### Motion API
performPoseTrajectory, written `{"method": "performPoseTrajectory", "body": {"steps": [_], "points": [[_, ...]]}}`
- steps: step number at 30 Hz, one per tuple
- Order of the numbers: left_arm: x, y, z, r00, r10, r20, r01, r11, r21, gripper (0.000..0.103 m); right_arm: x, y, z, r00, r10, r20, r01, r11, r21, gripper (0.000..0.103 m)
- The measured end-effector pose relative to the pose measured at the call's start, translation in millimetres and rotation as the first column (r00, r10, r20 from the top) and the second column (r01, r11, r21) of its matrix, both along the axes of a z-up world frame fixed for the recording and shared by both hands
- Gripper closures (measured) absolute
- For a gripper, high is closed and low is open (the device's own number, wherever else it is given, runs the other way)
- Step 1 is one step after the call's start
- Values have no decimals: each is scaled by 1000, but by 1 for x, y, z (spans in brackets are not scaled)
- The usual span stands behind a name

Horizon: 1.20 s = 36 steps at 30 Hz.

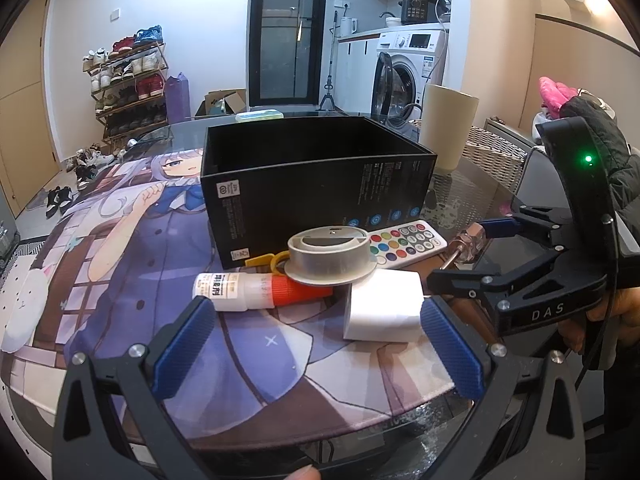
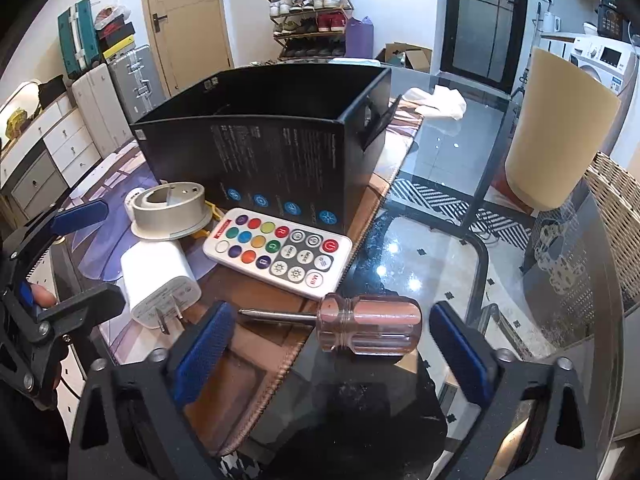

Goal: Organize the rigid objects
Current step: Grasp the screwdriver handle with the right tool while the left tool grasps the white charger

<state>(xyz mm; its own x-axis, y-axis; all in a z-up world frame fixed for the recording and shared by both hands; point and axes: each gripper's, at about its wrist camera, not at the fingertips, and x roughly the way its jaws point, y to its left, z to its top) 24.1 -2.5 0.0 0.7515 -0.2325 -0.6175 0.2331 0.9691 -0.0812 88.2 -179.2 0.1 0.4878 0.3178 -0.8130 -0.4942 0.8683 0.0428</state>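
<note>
A clear-handled screwdriver (image 2: 368, 324) lies at the mat's edge between the fingers of my right gripper (image 2: 332, 348), which stands open; neither pad touches it. Beyond it are a white remote (image 2: 280, 252) with coloured buttons, a white plug charger (image 2: 160, 280), a grey round housing (image 2: 168, 210) and an open black box (image 2: 272, 140). In the left wrist view my left gripper (image 1: 318, 344) is open just before the charger (image 1: 384, 308). A white glue bottle (image 1: 256, 290) with a red cap lies by the housing (image 1: 330, 256). The right gripper (image 1: 472, 256) straddles the screwdriver (image 1: 466, 246).
An illustrated mat (image 1: 140, 280) covers part of the glass table (image 2: 460, 240). A tall beige cylinder (image 2: 560, 132) stands at the far right on the glass. A white cloth (image 2: 440, 100) lies behind the box. A wicker chair (image 2: 616, 220) is past the table's edge.
</note>
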Motion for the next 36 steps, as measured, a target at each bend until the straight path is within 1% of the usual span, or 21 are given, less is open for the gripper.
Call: {"method": "performPoseTrajectory", "body": {"steps": [10,13,20,26,34,36], "points": [[0,-7,-1,1000,-24,-13,24,1000,-6,0,-3,-3,0,1000,23,6,-23,1000,9,17],[0,-9,-2,999,-34,-17,34,999,-6,0,-6,-5,3,1000,25,8,-25,999,24,17],[1,-21,-4,997,-81,-19,81,997,11,0,-13,-9,10,999,31,32,-32,999,40,17],[8,-31,-11,994,-99,-47,100,995,14,0,-19,-10,8,999,39,39,-40,999,31,17],[13,-36,-15,993,-105,-55,106,994,15,1,-20,-12,2,999,37,17,-37,999,13,17],[15,-37,-15,993,-102,-58,103,995,15,4,-20,-14,2,999,39,13,-39,999,11,17]]}}
